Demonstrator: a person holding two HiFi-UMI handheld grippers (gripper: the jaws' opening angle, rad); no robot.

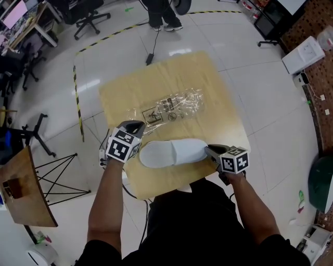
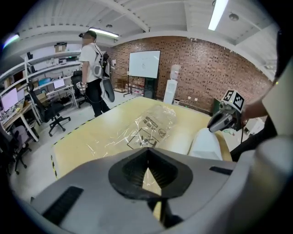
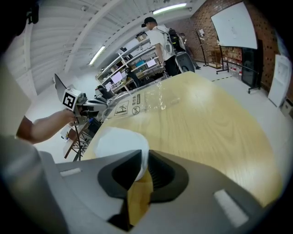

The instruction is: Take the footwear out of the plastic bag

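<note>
A white slipper lies on the wooden table, near its front edge and outside the bag. The clear plastic bag lies flat and crumpled just beyond it, with black printed symbols on it. My right gripper is shut on the slipper's right end; in the right gripper view the white edge of the slipper sits between the jaws of my right gripper. My left gripper hovers off the slipper's left end, shut with nothing in it. The left gripper view shows the bag ahead and the slipper to the right.
A person stands on the floor beyond the table. Yellow-black tape runs along the floor at the left. A wooden board on a folding stand is at the near left, and an office chair at the far left.
</note>
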